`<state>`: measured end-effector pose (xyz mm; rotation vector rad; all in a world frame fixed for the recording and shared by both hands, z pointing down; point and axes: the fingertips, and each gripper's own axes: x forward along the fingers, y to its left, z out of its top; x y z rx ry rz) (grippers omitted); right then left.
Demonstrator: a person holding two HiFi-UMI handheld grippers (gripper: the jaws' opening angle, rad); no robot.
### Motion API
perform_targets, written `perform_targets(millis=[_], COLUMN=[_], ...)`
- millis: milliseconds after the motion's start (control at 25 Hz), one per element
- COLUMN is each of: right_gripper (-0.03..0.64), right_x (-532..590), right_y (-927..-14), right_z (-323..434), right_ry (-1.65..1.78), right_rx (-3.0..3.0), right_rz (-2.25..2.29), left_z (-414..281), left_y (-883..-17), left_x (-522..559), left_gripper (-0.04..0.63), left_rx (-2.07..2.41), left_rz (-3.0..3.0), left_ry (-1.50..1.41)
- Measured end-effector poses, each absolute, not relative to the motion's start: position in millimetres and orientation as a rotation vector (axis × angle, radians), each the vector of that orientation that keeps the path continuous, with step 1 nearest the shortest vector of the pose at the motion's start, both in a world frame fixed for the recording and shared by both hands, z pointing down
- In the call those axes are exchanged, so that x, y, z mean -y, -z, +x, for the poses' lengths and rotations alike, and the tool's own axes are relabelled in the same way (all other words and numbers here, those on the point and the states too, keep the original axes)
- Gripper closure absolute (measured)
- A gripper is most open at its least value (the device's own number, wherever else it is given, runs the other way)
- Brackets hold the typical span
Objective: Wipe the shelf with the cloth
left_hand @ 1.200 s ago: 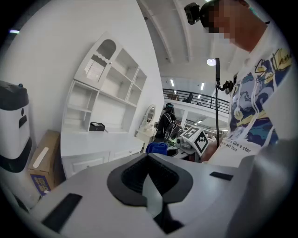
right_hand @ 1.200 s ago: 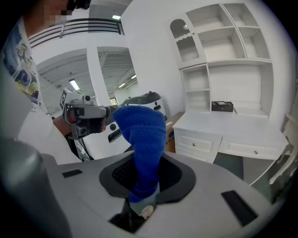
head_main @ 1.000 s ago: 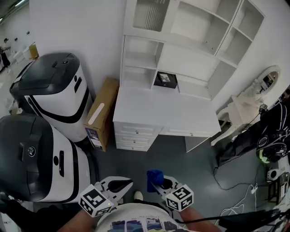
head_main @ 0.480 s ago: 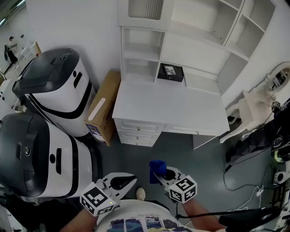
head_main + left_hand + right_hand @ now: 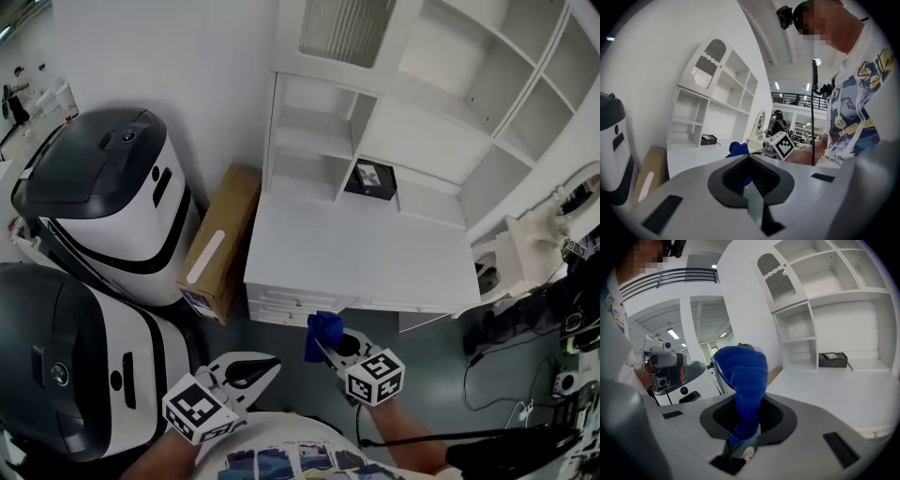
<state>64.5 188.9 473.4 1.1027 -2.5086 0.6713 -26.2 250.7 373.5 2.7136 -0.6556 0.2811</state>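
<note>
While my right tongs (image 5: 325, 343) pinch the blue cloth (image 5: 319, 328) | left tongs (image 5: 267, 364) closed, empty | tabletop (image 5: 356, 258) and shelf (image 5: 412, 141) at 12 o'clock

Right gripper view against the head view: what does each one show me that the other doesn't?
Only the right gripper view shows the right tool with jaws pinching the blue cloth at its lower end. Only the head view shows the desk drawers and the marker cube on that tool. Both show the cloth, the white shelf unit and the black box in one cubby.
</note>
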Motion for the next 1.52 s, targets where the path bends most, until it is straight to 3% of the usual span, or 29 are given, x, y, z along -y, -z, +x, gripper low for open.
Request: perform_targets(millis=[640, 1080, 1520], right_gripper=[0.517, 0.517, 0.517], right_x=[71.8, 246.1, 323.3], right_y=[-464.7, -477.3, -517.1], right_z=[-43.8, -70.8, -74.6], right_ry=[-0.616, -0.610, -0.674], right_rx=[2.565, 2.628, 2.611], right_rz=[1.210, 1.146, 1.114], left_z=[-141.8, -160.3, -158.9], left_y=[-364.3, -353.4, -364.2], left_x=[-111.2, -41.9, -13.4], left_gripper=[0.583, 0.583, 0.583], left_rx=[0.787, 1.094, 1.236], left_rz=[2.742, 2.615, 2.476], left_ry=[-0.213, -0.213, -0.260])
